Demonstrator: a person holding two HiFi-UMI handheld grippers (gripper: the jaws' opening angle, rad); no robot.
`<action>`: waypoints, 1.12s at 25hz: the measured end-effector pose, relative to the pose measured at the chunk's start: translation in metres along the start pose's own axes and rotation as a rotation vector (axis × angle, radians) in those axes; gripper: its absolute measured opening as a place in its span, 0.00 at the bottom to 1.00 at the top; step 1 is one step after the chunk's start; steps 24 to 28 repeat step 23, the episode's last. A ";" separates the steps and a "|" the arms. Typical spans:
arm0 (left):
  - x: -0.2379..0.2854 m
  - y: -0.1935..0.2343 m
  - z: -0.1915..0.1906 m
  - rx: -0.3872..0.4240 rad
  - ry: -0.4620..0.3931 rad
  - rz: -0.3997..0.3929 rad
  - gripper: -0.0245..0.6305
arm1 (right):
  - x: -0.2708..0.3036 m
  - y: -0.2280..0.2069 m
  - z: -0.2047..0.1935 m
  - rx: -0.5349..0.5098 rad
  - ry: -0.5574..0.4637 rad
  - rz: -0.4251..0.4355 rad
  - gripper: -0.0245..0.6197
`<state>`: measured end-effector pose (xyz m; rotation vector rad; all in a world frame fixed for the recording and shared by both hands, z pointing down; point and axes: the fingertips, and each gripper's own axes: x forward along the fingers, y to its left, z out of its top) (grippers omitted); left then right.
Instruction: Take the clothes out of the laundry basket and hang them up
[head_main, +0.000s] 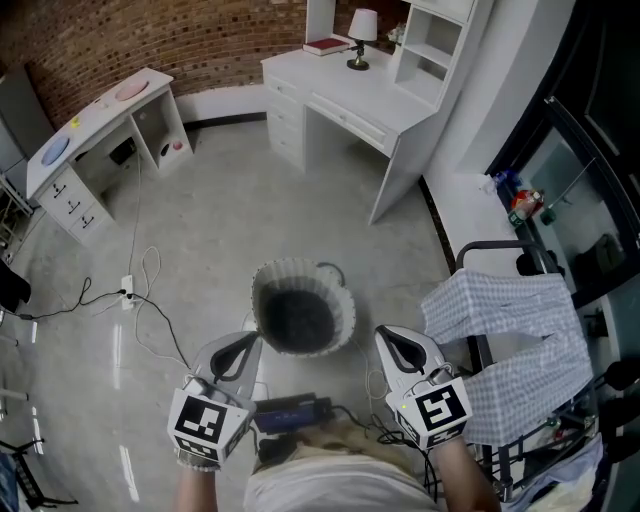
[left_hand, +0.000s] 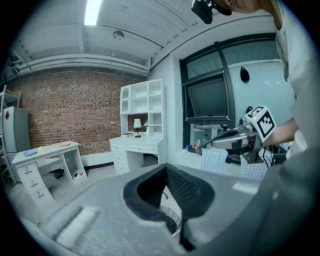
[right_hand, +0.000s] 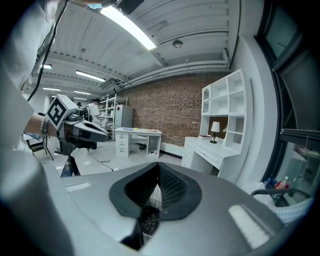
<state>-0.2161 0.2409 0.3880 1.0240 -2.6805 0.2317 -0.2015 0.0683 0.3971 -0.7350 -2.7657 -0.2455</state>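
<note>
The left gripper (head_main: 240, 350) and right gripper (head_main: 398, 348) are being held clenched, empty, on the near side of the laundry basket (head_main: 300, 266).

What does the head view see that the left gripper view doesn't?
Only the head view looks down into the laundry basket and shows the dark clothes inside it, plus the cables on the floor. Only the left gripper view shows the ceiling light. Both show the brick wall, the white desk with its lamp, the checked cloth and the right gripper.
</note>
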 end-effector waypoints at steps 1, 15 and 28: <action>0.002 -0.001 0.001 0.001 -0.002 -0.003 0.03 | 0.001 -0.001 0.000 -0.001 -0.001 0.000 0.04; 0.014 -0.002 0.006 0.017 -0.015 -0.034 0.03 | 0.005 -0.004 0.001 -0.011 0.006 -0.012 0.04; 0.022 -0.002 0.005 0.029 -0.017 -0.056 0.03 | 0.010 -0.005 0.001 -0.028 0.000 -0.014 0.04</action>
